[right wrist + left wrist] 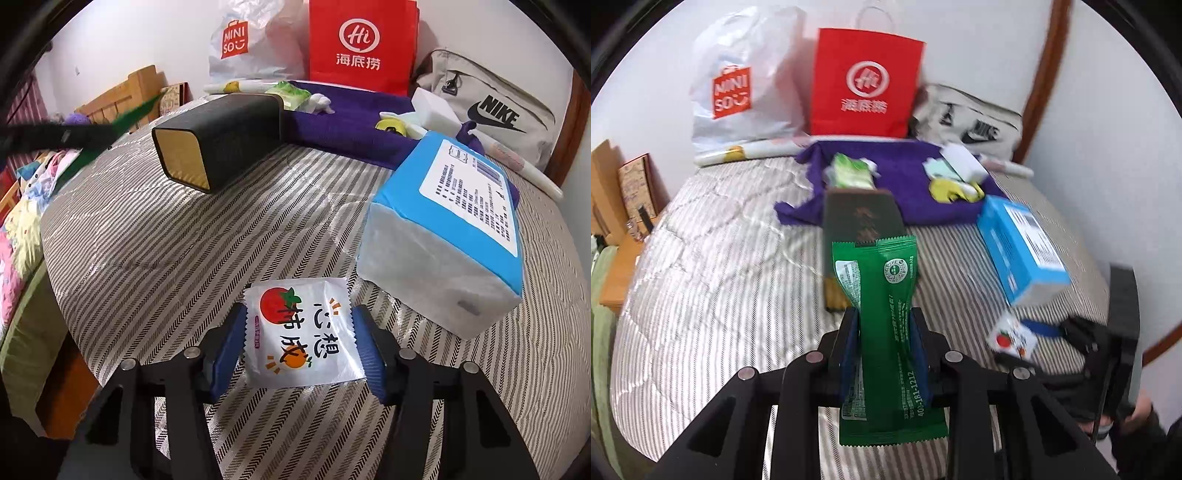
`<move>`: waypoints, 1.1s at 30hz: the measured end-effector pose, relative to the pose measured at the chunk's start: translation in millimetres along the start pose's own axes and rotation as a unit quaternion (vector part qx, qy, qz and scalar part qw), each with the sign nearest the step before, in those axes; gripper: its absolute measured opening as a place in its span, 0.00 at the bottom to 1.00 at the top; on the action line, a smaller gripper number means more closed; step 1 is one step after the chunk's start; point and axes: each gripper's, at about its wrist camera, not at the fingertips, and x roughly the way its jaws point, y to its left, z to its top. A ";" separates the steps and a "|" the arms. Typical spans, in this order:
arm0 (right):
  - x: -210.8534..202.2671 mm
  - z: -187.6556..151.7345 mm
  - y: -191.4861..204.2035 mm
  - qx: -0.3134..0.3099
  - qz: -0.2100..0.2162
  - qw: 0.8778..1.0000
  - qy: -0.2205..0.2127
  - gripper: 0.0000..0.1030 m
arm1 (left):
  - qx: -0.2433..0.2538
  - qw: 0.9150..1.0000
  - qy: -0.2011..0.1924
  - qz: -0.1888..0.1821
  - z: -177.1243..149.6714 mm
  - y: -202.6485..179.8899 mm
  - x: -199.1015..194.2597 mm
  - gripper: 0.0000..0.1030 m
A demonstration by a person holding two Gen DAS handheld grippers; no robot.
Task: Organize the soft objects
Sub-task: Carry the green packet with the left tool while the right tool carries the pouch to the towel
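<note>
Grippers both loaded: your left gripper (882, 325) is clamped on the green sachet (886, 332), lifted above the striped bed (713, 266), and your right gripper (301, 339) pinches the white tomato-print packet (301, 336) beside the blue tissue pack (450, 229).

Open striped quilted mattress (155, 236) on the left and centre, dark green rectangular box with gold end (218, 136) lying mid-bed, blue-wrapped tissue pack (454, 218) blocking the right, purple towel (343, 129) and upright red paper bag (364, 44) closing off the far side.
</note>
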 end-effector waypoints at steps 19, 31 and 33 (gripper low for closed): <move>-20.7 -12.3 -20.1 0.023 0.048 0.998 0.036 0.26 | -0.032 0.999 0.010 -0.003 43.7 8.6 30.7 0.25; -78.6 20.4 -41.0 0.042 0.076 0.996 -0.015 0.26 | -0.034 0.999 0.011 0.001 82.1 9.6 53.2 0.25; -86.3 27.1 -45.2 0.042 0.076 0.996 -0.026 0.26 | -0.033 0.999 0.007 0.003 89.9 10.4 56.7 0.25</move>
